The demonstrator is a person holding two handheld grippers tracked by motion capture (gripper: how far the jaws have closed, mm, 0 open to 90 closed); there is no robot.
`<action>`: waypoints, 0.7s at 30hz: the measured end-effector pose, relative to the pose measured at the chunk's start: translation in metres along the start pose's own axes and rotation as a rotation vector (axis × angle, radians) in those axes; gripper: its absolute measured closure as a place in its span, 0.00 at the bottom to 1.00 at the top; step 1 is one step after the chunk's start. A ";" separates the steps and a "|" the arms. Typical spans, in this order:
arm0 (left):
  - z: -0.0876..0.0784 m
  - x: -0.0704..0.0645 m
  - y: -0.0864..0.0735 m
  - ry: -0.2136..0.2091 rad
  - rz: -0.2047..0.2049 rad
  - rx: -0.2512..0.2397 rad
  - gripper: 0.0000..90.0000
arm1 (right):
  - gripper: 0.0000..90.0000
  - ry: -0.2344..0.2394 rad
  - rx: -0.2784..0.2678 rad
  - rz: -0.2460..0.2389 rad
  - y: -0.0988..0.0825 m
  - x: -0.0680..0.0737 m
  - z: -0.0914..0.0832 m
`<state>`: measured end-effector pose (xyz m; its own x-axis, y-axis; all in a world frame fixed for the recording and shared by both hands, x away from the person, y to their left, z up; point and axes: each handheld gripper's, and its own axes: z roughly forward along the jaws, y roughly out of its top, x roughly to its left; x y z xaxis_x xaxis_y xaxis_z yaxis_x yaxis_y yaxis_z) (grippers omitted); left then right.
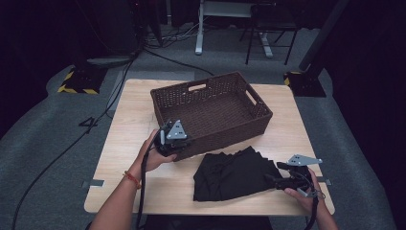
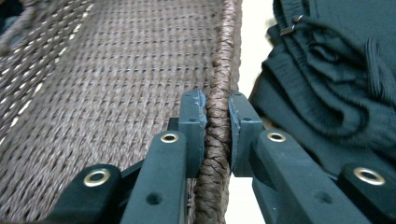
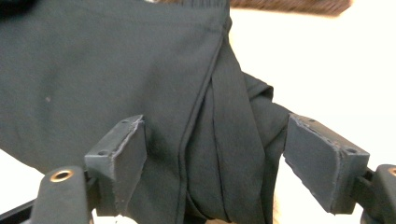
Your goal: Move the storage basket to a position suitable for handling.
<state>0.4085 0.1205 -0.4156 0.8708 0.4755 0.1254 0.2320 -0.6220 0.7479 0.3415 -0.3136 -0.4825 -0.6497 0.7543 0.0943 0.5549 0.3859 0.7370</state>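
Black garment (image 1: 233, 173) lies folded on the near part of the wooden table (image 1: 129, 120), just in front of the brown wicker basket (image 1: 210, 111); its near right corner reaches toward the right tongs (image 1: 271, 179), held in the person's right hand (image 1: 302, 190) at the table's near right edge; in the right gripper view the 2 black pads stand wide, one on each side of a pleated fold of the dark cloth (image 3: 140, 79), and neither pad presses on it. Left of the garment, the person's left hand (image 1: 152, 154), with an orange band at the wrist, holds the left tongs (image 1: 173, 143) against the basket's near left corner; in the left gripper view those tongs (image 2: 217, 122) are clamped on the braided rim (image 2: 215, 144) of the basket, 1 pad inside the woven wall and 1 outside, with the garment (image 2: 336, 88) bunched just beside. The basket stands farther back at the table's middle, with handle slots in its far and right walls; beyond the table lie grey floor and cables.
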 end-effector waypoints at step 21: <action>0.023 -0.001 0.020 -0.146 0.106 -0.038 0.90 | 0.26 0.055 0.053 -0.029 -0.009 0.014 0.011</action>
<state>0.4225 0.0936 -0.4155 0.9436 0.3120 0.1108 0.1219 -0.6385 0.7599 0.3330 -0.3008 -0.4950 -0.6929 0.7124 0.1111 0.5612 0.4361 0.7034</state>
